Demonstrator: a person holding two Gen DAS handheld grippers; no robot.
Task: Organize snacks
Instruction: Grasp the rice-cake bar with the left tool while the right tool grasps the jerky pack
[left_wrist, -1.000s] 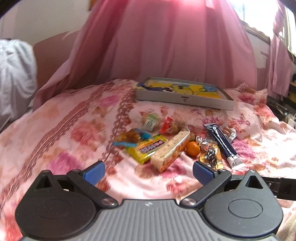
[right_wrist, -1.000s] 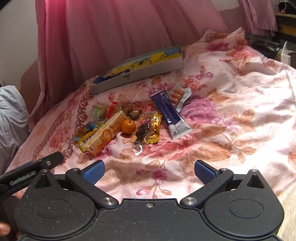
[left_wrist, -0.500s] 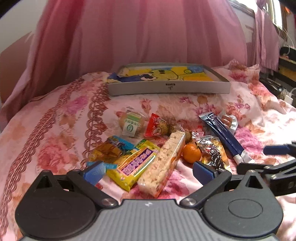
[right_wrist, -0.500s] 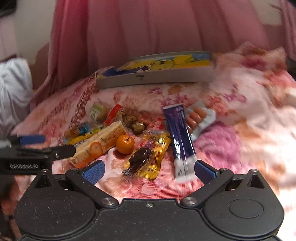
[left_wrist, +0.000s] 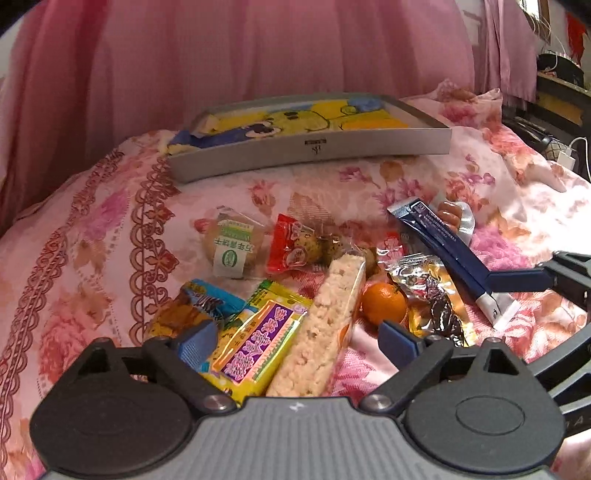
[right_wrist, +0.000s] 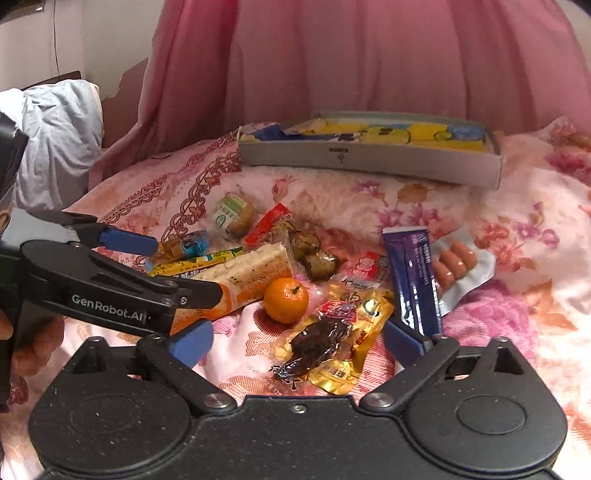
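Blue pads tip both tools, and both tools are wide open with nothing held in them. The left gripper (left_wrist: 293, 341) has come in low and close since a moment ago, when it was far back and the snacks looked small. Now its pads sit on either side of the near ends of the yellow candy pack (left_wrist: 258, 341) and the long puffed rice bar (left_wrist: 325, 325). The right gripper (right_wrist: 297, 341) has moved in too. Its pads stand on either side of the gold packet (right_wrist: 332, 343) with the dark sticky thing inside. The little orange (right_wrist: 286, 300) is just past it, and the dark blue tube (right_wrist: 413, 275) leans by the right pad, with the small sausages (right_wrist: 452, 264) beside it. In the right view, the other tool reaches in from the left, over the rice bar. Farther out lie the round green cake (left_wrist: 232, 245), the red pack (left_wrist: 291, 247) and the blue candy (left_wrist: 205, 304), all in a messy pile on the flowery pink blanket (left_wrist: 92, 236). Behind them sits the grey tray (left_wrist: 314, 147) with a yellow cartoon inside, and no snack from the pile is in it yet. I think the tidy-up is just starting: both tools are ready to pinch a first snack each, then carry it to the tray.
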